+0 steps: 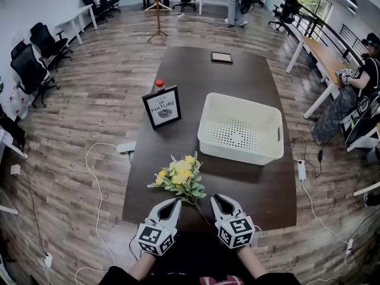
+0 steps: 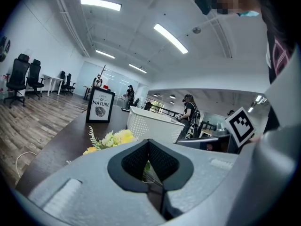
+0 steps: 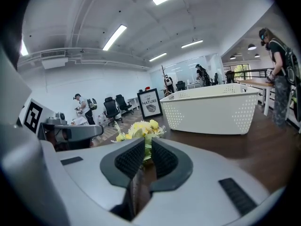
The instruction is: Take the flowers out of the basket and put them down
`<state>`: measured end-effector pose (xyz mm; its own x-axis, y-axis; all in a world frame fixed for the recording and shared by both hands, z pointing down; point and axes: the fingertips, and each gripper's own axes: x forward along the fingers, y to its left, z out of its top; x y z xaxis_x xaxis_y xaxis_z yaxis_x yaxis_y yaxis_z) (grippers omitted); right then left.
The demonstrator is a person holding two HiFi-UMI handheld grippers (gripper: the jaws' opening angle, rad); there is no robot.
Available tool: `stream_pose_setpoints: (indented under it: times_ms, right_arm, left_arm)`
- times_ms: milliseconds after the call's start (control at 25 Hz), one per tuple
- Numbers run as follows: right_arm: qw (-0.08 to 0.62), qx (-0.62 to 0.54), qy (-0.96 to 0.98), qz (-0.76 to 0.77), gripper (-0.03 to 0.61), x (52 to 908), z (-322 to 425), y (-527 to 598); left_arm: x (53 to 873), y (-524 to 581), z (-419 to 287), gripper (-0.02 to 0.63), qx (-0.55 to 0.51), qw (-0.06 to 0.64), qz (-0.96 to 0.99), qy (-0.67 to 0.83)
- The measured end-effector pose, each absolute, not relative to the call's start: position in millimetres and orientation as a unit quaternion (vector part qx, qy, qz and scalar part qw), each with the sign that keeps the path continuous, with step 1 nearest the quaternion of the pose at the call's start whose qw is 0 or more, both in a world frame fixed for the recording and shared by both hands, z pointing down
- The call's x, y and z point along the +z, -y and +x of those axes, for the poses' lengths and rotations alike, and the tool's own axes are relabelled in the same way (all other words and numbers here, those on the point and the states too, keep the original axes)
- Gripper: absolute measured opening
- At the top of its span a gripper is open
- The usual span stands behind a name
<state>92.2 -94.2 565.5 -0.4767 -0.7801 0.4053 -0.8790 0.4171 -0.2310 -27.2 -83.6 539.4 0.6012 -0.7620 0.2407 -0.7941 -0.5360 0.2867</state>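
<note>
The flowers are out and lying on the dark worktop, on the near side of the white basket and just beyond both grippers. The left gripper has its jaws closed tip to tip. The right gripper has jaws only a narrow slit apart, with green leaves showing through but no clear pinch on the stem.

Perforated plastic basket, matt brown table

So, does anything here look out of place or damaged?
Nothing looks damaged or spilled. The bunch of yellow flowers lies on its side near the front edge of the dark wooden table, and the empty white perforated plastic basket sits slightly askew to it.
</note>
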Motion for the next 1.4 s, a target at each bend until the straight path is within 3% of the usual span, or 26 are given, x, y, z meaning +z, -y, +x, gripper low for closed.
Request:
stream_pose_setpoints:
  times_ms: [360, 1400]
  right_arm:
    - [0.132, 0.201, 0.835, 0.496, 0.009, 571, 83, 93]
    - [0.187, 0.157, 0.832, 0.498, 0.006, 581, 64, 94]
  left_arm:
    - [542, 87, -38, 0.008, 0.044, 0.186, 0.871, 0.453]
    - [547, 93, -48, 0.009, 0.045, 0.189, 0.868, 0.457]
